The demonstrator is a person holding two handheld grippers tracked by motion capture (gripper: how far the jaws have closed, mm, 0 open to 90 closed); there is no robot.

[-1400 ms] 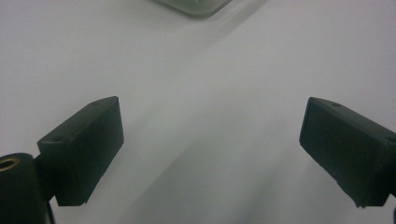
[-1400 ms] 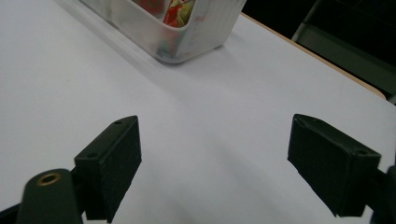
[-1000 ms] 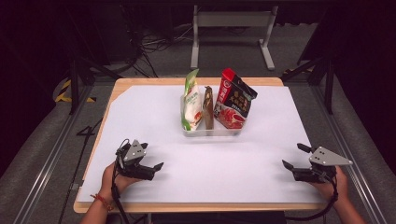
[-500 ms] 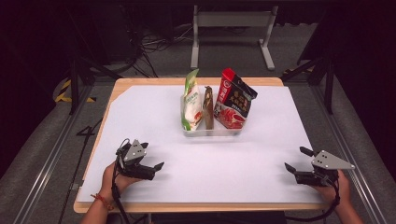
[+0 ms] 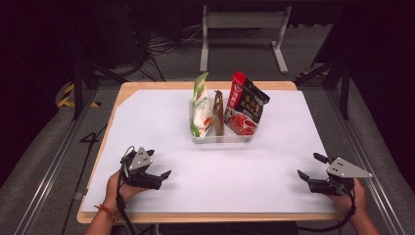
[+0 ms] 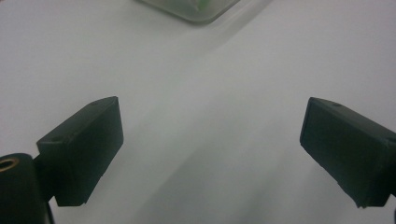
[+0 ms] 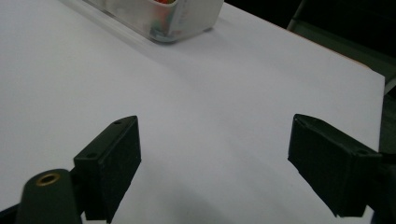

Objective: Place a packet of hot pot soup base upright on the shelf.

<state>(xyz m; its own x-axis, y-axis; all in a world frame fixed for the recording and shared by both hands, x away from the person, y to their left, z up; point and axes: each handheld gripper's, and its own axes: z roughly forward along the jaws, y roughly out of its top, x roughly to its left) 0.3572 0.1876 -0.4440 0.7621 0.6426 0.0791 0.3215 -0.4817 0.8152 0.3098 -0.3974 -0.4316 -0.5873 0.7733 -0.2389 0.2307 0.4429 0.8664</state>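
A clear plastic bin (image 5: pixel 222 138) stands at the middle of the white sheet. Upright in it are a green-and-white pouch (image 5: pixel 200 105), a thin brown packet (image 5: pixel 218 113) and a red-and-black pouch (image 5: pixel 245 105). My left gripper (image 5: pixel 159 163) rests near the front left, open, its jaws pointing right with nothing between them. My right gripper (image 5: pixel 309 165) sits at the front right, open and empty, pointing left. In the left gripper view the left gripper (image 6: pixel 210 149) has only white sheet between its jaws, and the bin's corner (image 6: pixel 196 9) lies ahead. The right gripper (image 7: pixel 215 163) faces the bin (image 7: pixel 173 18) the same way.
The white sheet (image 5: pixel 161 117) covers a wooden table (image 5: pixel 147 86) whose edge shows at the back and front. A grey metal stand (image 5: pixel 242 29) and cables lie on the dark floor behind. Rails run along both sides of the table.
My right gripper has drifted slightly toward the table's front edge. The left gripper and the bin have stayed put.
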